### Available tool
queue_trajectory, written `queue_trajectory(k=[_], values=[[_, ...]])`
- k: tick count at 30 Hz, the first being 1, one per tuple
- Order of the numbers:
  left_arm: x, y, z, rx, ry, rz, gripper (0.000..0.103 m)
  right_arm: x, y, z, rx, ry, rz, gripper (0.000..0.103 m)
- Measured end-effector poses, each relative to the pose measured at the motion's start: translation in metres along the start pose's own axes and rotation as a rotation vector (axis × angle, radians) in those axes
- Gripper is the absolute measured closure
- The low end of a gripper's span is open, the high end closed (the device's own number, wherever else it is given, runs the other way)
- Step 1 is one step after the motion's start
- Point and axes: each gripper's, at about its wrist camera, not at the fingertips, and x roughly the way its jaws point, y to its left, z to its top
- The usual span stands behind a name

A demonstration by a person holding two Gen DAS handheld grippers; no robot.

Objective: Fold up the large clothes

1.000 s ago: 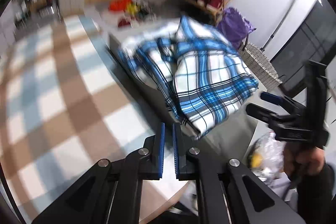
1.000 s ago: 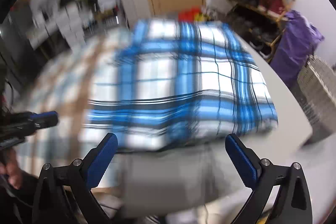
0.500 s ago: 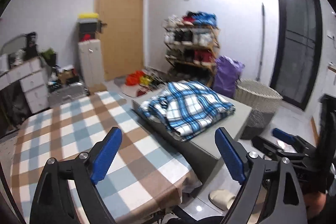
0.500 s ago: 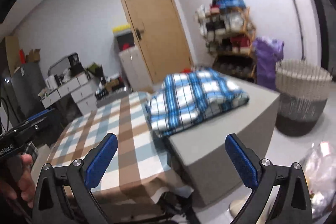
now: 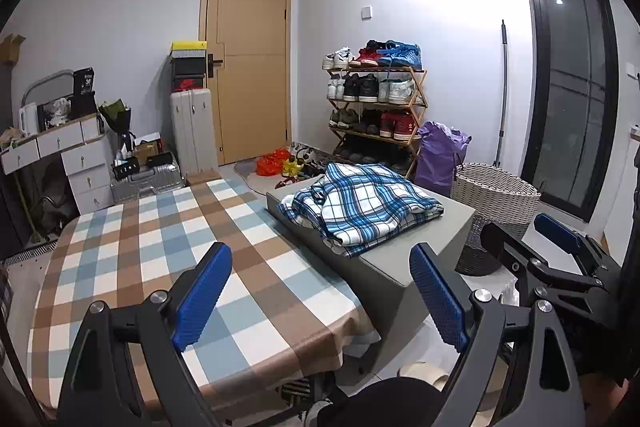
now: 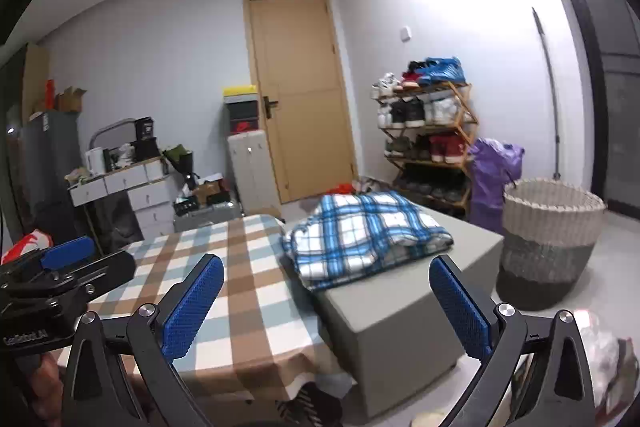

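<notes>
Both grippers stand wide apart, holding nothing: left gripper [image 5: 320,301], right gripper [image 6: 326,305]. Folded blue plaid shirt [image 5: 362,205] lies on the grey box [image 5: 404,259], beside the checked tablecloth [image 5: 160,251], well apart from either gripper.

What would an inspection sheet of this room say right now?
Surface: checked table, grey block beside it.
Job's things: folded plaid shirt lying on the block.
Clutter: nothing seen on the table.
Grippers: left gripper and right gripper, jaws open, empty, back from the shirt.
Cables: nothing seen.
Surroundings: door, shoe rack, basket, purple bag, drawers.
</notes>
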Motion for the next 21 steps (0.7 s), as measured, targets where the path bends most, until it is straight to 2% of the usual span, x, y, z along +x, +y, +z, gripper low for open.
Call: queue_trajectory(k=[4, 9, 21], values=[[0.008, -0.002, -0.004, -0.009, 0.008, -0.001, 0.015, 0.002, -0.007, -0.006, 0.012, 0.021, -0.019, 0.0], [0.009, -0.007, -0.011, -0.009, -0.003, -0.002, 0.015, 0.005, -0.013, -0.01, 0.019, 0.044, -0.002, 0.0], [0.009, -0.012, -0.016, 0.003, 0.018, -0.009, 0.015, 0.0, -0.014, -0.015, 0.042, 0.043, 0.002, 0.0]])
